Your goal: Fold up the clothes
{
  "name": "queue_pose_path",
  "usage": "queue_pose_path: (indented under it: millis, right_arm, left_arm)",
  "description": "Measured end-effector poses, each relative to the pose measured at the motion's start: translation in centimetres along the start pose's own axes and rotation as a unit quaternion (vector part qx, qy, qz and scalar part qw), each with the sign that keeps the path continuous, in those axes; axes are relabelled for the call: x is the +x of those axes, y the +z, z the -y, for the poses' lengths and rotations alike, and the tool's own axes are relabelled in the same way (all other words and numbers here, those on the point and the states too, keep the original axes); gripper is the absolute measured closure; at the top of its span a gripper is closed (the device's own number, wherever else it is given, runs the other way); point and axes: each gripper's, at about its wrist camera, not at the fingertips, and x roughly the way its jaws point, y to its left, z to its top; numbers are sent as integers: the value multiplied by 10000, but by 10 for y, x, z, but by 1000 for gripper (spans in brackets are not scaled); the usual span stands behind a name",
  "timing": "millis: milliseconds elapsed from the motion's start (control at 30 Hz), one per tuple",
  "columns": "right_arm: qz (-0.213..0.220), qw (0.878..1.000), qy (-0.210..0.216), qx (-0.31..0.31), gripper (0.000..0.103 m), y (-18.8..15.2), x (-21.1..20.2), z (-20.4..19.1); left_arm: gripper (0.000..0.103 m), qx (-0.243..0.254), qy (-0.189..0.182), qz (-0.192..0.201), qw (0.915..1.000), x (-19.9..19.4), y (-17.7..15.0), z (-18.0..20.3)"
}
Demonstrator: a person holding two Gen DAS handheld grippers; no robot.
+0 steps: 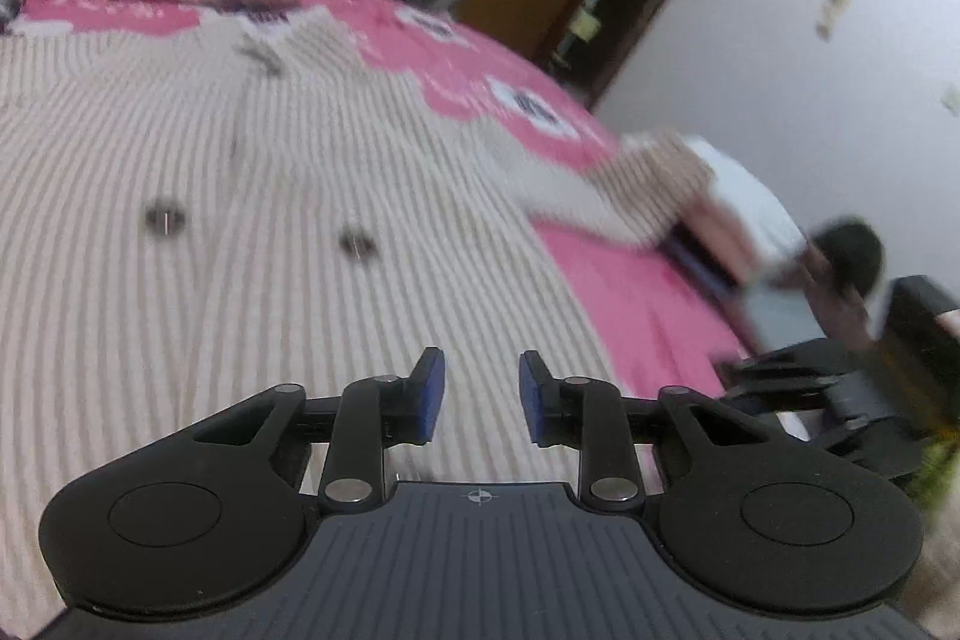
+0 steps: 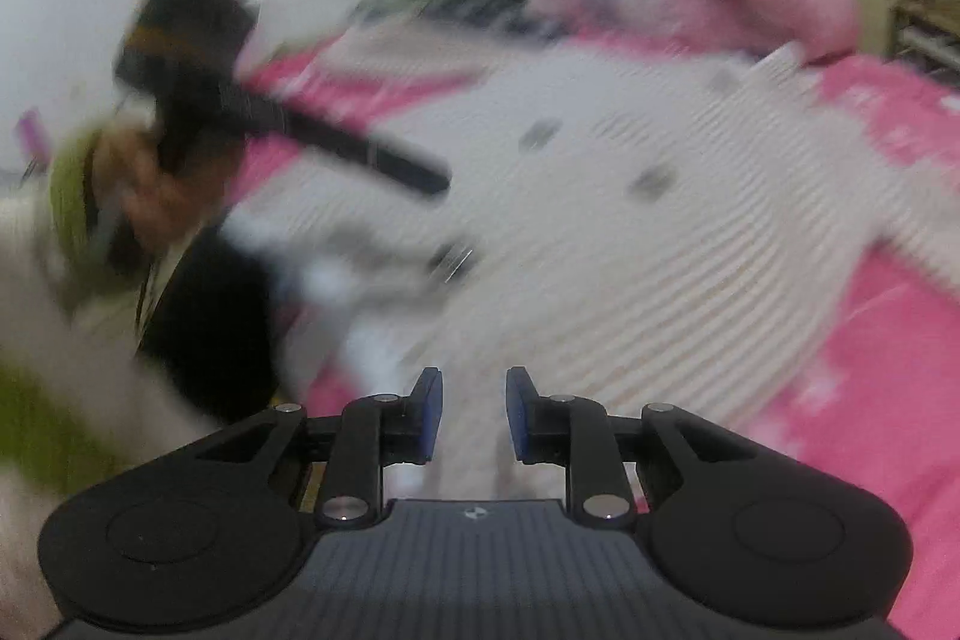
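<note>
Blue pads of the left gripper (image 1: 482,394) stood apart with nothing between them, right above the striped cardigan (image 1: 252,196).

Seen from the left wrist, the cardigan lay flat on the pink bed sheet (image 1: 624,292), front side up, with its dark buttons (image 1: 165,218) at about 11 o'clock from the pads and its collar end toward 12 o'clock, so its long axis ran away from this gripper. One sleeve (image 1: 630,196) stretched out toward 2 o'clock, where the right gripper (image 1: 804,400) was seen at 3 o'clock, closer to the cuff. In the right wrist view, very blurred, the right gripper (image 2: 474,415) was also slightly spread; pale cloth showed behind the gap, but I cannot tell if it touched the pads. In my judgement the right hand was nearer to this sleeve, the left one to the hem.
</note>
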Motion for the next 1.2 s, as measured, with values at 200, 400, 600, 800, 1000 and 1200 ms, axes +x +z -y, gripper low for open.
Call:
queue_pose_path:
  millis: [200,400,600,800,1000,1200]
  right_arm:
    - [519,9915,-1076,519,70,77,33,80]
    - [286,9687,-2013,1426,70,117,116,186]
    - [317,9307,-2943,2149,71,138,164,279]
    - [512,8900,-3207,3200,57,118,114,343]
    - [998,8229,-2019,5217,45,57,51,341]
    - [1132,7608,-1345,6247,34,-8,30,286]
  left_arm:
    - [73,-395,677,85,9969,68,36,-33]
    - [73,-570,817,306,9946,91,19,-66]
    - [74,-1067,248,694,9916,80,4,-90]
    - [75,-1370,-31,748,9877,73,-2,-103]
    - [75,-1354,-28,753,9879,71,-5,-103]
    - [75,-1360,-29,756,9878,76,1,-104]
